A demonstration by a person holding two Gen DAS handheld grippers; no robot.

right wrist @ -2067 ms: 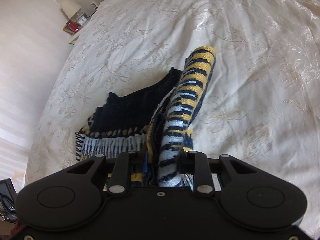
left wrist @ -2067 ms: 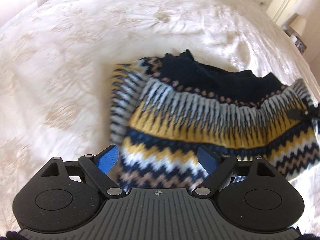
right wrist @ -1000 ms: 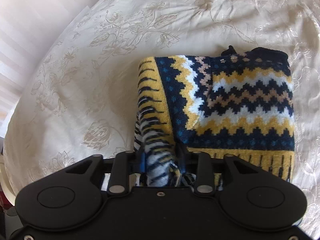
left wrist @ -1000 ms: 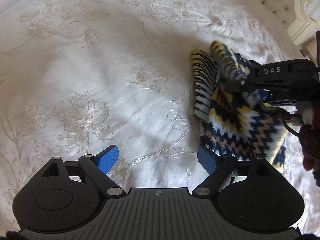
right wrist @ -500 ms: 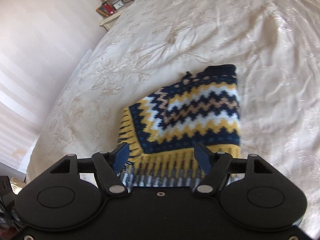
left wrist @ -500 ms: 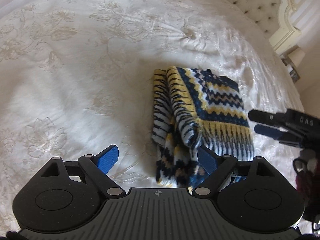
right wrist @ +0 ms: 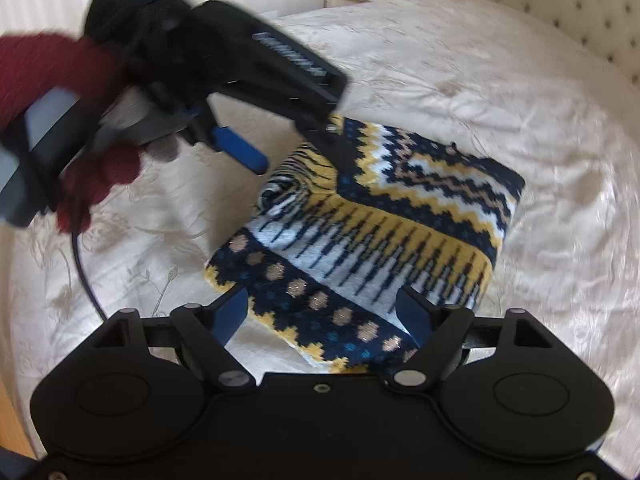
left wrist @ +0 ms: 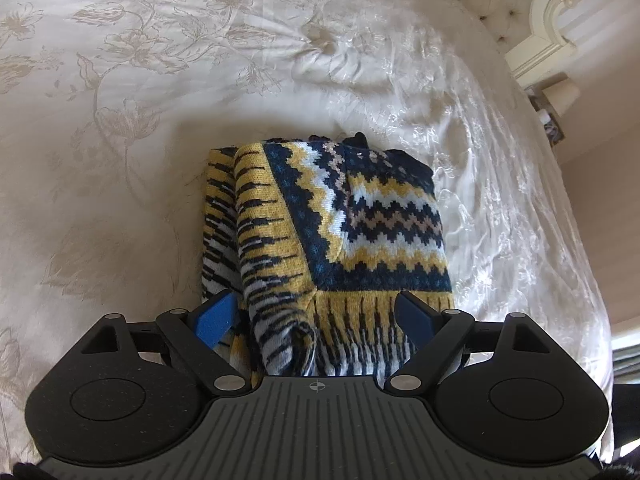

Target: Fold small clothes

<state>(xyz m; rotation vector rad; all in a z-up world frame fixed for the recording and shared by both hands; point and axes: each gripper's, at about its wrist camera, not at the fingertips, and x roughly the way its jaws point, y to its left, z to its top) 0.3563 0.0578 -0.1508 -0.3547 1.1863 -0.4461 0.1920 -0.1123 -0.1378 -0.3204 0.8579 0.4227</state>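
Between the spread blue pads of the left claw [left wrist: 316, 312] the near edge of the folded sweater [left wrist: 360, 216] is seen, untouched by either pad. The right claw [right wrist: 322, 314] has just been opening; its jaws stand wide over a navy dotted corner of the sweater, and nothing is gripped. Beyond both claws the sweater lies on the cream bedspread [left wrist: 120, 80]. White lettering on the left claw's body is blurred past reading. A red-gloved hand [right wrist: 100, 176] is partly cut off.
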